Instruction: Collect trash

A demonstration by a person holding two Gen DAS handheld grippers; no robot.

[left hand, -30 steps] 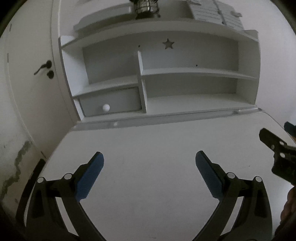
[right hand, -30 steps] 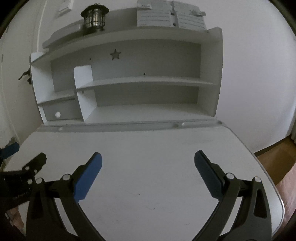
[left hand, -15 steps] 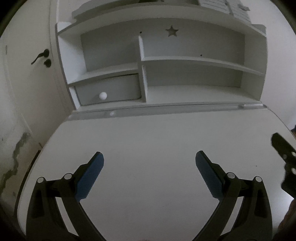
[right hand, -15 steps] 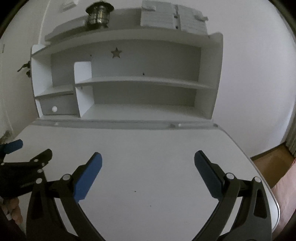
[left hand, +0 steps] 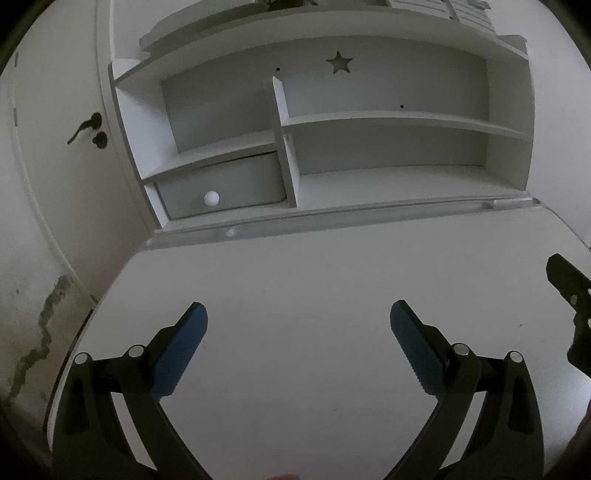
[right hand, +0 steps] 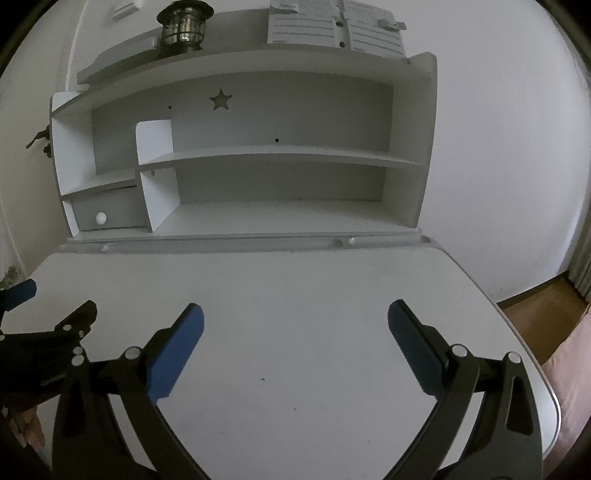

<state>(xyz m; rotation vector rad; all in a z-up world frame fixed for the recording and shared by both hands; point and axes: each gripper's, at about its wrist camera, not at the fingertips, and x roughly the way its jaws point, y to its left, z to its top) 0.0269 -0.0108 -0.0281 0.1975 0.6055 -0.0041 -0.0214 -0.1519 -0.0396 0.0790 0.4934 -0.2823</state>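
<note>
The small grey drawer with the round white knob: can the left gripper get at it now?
Probably yes. The left gripper is open, and only bare white desk top lies between it and the small grey drawer with its round white knob.

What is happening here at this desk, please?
A person holds two hand-held grippers above a white desk. The left gripper and the right gripper are both open and hold nothing. The job is to collect trash, but no trash shows on the desk or on the shelf unit behind it. Only a lantern stands on top of the unit, and its small drawer is closed. So no picking up has begun.
</note>
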